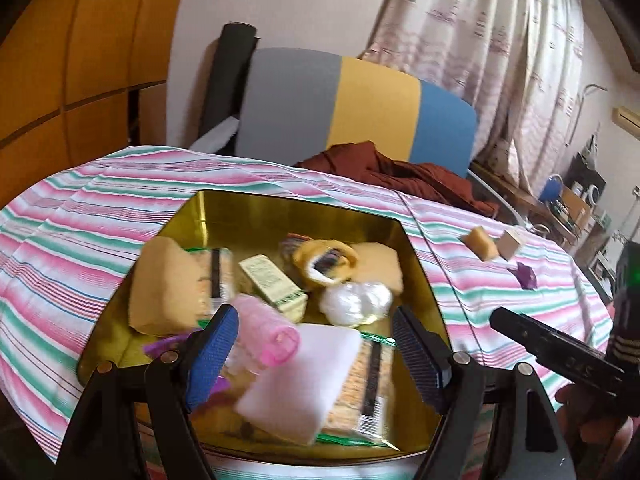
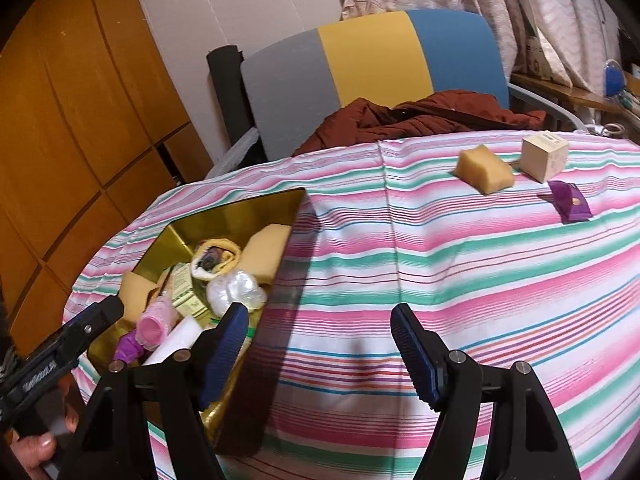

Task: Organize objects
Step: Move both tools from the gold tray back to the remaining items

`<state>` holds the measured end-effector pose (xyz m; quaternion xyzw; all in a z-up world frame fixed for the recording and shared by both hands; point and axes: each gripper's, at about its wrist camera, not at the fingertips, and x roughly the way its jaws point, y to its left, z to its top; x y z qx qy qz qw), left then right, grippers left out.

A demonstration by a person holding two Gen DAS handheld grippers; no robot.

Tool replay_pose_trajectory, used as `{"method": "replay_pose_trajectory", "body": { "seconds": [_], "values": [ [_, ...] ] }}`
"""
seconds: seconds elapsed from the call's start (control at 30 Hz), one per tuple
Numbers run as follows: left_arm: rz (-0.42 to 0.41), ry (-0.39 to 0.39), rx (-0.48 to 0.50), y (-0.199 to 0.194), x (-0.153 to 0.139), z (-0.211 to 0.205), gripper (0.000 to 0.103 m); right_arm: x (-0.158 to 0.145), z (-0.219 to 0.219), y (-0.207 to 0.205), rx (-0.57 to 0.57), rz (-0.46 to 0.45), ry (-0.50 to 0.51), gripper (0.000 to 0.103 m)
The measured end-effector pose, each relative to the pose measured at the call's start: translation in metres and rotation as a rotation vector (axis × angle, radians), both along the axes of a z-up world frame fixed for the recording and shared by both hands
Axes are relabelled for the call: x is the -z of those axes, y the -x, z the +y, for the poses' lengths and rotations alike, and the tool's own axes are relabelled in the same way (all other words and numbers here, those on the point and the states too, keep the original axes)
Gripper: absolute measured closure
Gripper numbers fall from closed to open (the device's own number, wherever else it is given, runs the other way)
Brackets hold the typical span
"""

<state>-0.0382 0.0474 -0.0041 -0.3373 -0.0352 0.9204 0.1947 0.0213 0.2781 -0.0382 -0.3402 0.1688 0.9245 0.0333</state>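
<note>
Left gripper: angled down over gold tin, jaws wide, empty.
Right gripper: angled down above striped worktop, jaws apart, empty.
Sponge, box, purple pouch: far right of worktop.

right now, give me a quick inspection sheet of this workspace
surface: striped cloth covers the table
job's things: gold tin holds sponges, pink roller, white block, packets; yellow sponge, small box, purple pouch lie loose on the cloth
clutter: brown garment on the chair
grippers: left claw open over the tin; right claw open, empty, over the cloth
cables: nothing seen
surroundings: chair, curtain, wood panels
</note>
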Motion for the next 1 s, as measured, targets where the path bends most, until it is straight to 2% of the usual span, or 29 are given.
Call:
{"method": "replay_pose_trajectory", "body": {
  "seconds": [0.23,0.63,1.0],
  "values": [
    [-0.015,-0.018,0.04,-0.01,0.0,0.011,0.022,0.001,0.014,-0.003,0.032,-0.009,-0.007,0.029],
    [-0.041,-0.001,0.118,-0.034,0.004,0.044,0.022,0.008,0.05,-0.008,0.097,-0.019,0.012,0.029],
    [-0.04,0.056,0.278,-0.05,-0.001,0.114,0.022,0.012,0.097,-0.015,0.172,-0.024,0.021,0.027]
  ]
}}
